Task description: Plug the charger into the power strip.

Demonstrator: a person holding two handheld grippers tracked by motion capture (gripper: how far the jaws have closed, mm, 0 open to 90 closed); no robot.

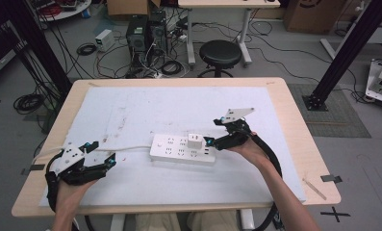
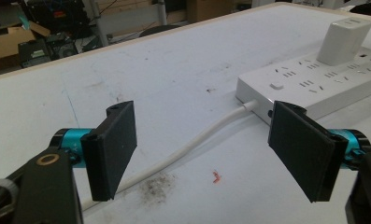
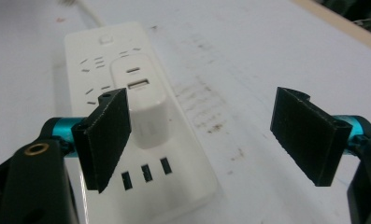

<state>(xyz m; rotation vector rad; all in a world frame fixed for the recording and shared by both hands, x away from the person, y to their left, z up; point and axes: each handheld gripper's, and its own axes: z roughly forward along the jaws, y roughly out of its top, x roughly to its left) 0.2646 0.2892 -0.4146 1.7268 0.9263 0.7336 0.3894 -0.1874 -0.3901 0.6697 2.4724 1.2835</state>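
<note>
Even, soft indoor light, with blur at the close edges.

We see the white table cover [image 1: 131, 110] lit brightly and evenly from above, with only faint shadows under the power strip [image 1: 181, 149] and the hands. In both gripper views the near black pads look soft and out of focus, the charger [image 3: 143, 109] nearly bleaches out, and the far background falls dim and slightly smeared.

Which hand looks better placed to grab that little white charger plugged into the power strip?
The right gripper: its open jaws hover beside the charger. The left gripper sits farther off, by the cord.
</note>
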